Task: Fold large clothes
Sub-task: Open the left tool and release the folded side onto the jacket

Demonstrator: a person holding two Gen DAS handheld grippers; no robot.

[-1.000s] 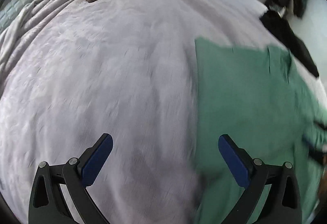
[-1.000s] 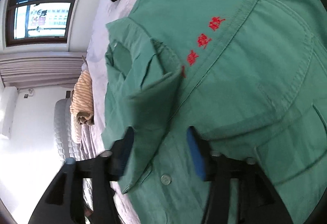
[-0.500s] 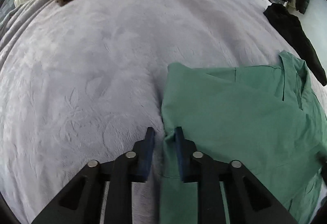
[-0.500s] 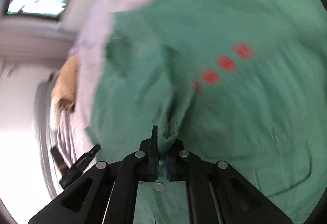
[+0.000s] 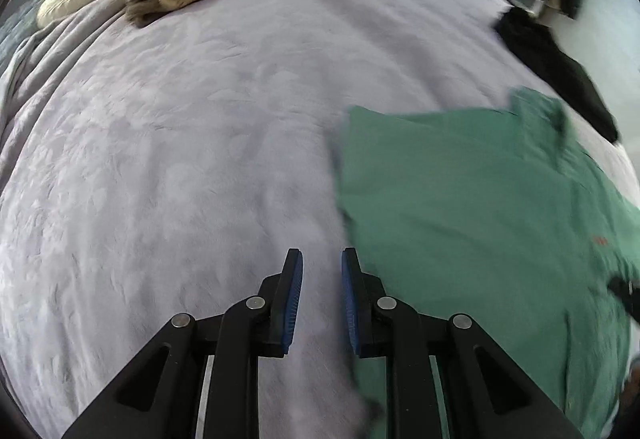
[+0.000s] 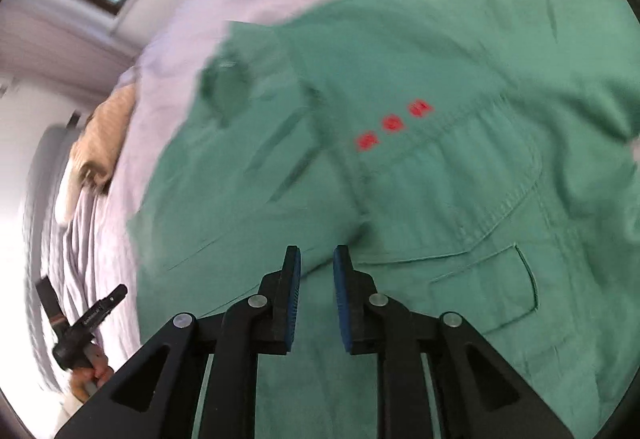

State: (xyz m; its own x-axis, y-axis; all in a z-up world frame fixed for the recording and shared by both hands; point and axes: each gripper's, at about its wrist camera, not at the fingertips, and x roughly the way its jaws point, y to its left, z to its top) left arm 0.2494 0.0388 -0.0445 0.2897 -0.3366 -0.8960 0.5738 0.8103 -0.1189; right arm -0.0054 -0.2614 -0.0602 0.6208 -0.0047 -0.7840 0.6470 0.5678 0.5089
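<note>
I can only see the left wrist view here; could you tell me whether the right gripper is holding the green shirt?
Observer: No. The right gripper hangs over the green shirt; its jaws are opening, with no cloth between them.
Operator: Thank you. Which part of the shirt lies under it?
Observer: The front. A chest pocket with a flap lies just right of its fingertips in that view.
Operator: Is there anything that marks that side?
Observer: Three red embroidered marks sit in a row above the flap.
</note>
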